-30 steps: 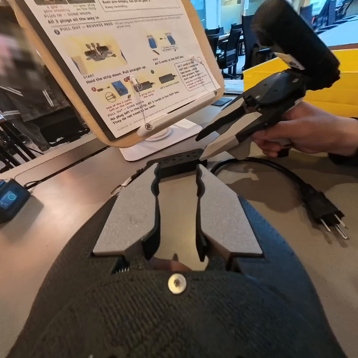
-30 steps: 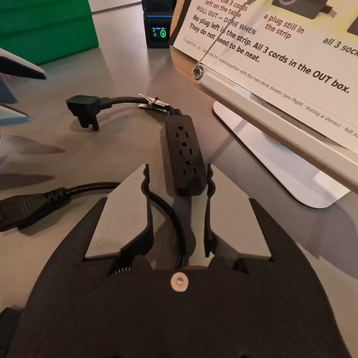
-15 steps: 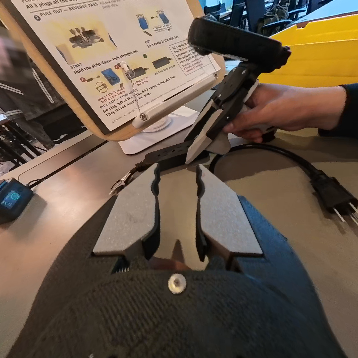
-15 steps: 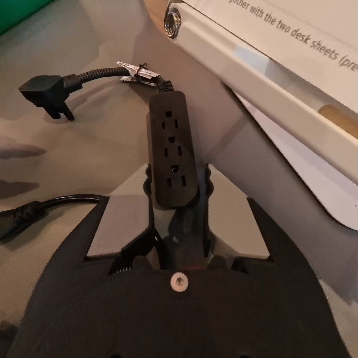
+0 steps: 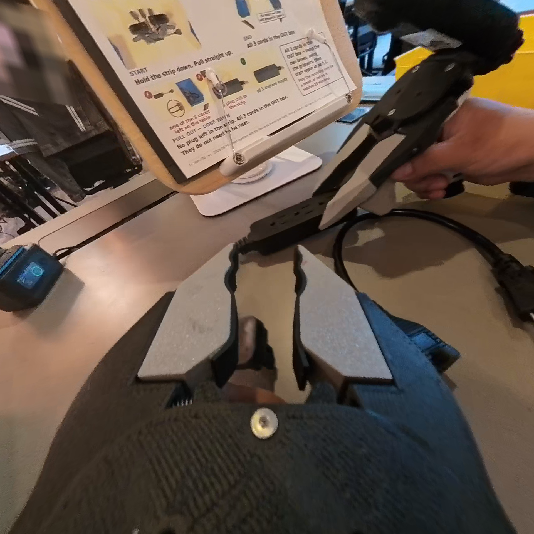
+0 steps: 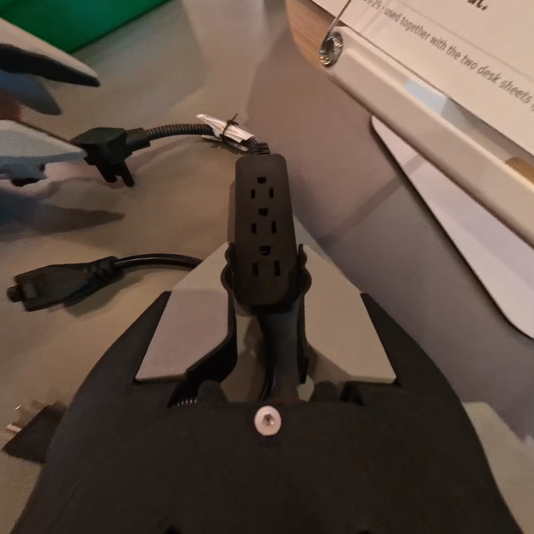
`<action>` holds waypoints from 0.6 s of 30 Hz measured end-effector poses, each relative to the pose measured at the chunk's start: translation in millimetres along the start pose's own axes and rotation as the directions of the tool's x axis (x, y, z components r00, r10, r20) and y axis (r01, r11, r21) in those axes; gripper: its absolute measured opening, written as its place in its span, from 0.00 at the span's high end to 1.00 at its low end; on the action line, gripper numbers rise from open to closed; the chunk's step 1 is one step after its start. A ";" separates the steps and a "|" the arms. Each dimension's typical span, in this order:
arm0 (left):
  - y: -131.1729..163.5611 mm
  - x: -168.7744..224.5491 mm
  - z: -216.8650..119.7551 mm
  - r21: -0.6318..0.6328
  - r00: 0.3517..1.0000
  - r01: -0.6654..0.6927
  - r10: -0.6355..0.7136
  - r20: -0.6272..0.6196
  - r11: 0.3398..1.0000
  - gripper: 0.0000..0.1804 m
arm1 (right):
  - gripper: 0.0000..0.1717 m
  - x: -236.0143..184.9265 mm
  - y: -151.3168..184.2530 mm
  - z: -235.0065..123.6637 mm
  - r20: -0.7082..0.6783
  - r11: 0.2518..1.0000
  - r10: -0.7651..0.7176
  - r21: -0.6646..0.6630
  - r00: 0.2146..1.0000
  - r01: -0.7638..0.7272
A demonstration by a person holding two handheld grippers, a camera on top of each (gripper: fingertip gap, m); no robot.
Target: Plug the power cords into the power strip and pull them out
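1. Nearest, the right gripper (image 6: pixel 264 270) is clamped on the near end of the black power strip (image 6: pixel 261 219), pads pressing both long sides.
2. Likely light, rigid and smooth, the strip lies on the table (image 6: pixel 179 92); its flat sides suit gripping.
3. Farther off, the left gripper (image 5: pixel 264 268) stands apart, holding nothing.
4. Beyond, a loose power cord (image 5: pixel 404 222) looks stiff; grasp its moulded plug.

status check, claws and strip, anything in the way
Right claw clamped on strip end. Left claw open, empty, short of strip. All sockets empty. Loose cord beside strip.
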State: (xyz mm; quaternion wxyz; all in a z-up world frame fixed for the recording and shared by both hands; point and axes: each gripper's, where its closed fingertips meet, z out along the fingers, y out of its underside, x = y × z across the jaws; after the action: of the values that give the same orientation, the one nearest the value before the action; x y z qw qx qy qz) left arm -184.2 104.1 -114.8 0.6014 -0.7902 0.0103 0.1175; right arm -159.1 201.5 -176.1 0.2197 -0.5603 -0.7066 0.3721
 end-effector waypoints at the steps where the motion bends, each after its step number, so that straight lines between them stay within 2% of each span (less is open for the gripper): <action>1: 1.1 -1.4 0.1 -0.006 1.000 0.004 -0.004 0.000 1.000 0.80 | 0.76 -4.9 1.9 -1.0 0.023 1.000 0.003 -0.006 1.000 -0.003; 6: 9.5 -0.4 2.5 -0.050 0.999 -0.046 0.046 -0.006 0.998 0.76 | 0.76 -29.8 6.5 -3.7 0.151 0.999 0.048 -0.023 0.987 -0.045; 12: 18.3 8.4 2.4 -0.104 0.988 -0.150 0.147 -0.041 0.983 0.71 | 0.76 -33.0 6.4 -4.7 0.182 0.997 0.074 -0.024 0.980 -0.071; 15: 12.3 5.2 -3.0 -0.086 0.991 -0.128 0.124 -0.049 0.988 0.73 | 0.76 -30.6 7.1 -4.7 0.158 0.998 0.056 -0.025 0.986 -0.053; 18: -0.5 -3.6 -10.8 -0.030 0.998 -0.023 0.021 -0.060 0.999 0.74 | 0.76 -30.6 7.6 -3.7 0.134 0.999 0.025 -0.027 0.991 -0.022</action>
State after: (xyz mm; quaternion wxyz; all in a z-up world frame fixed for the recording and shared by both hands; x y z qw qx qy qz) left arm -185.7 93.5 -110.8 0.5871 -0.8025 0.0350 0.1004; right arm -143.2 174.0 -176.4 0.1601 -0.5450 -0.7178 0.4026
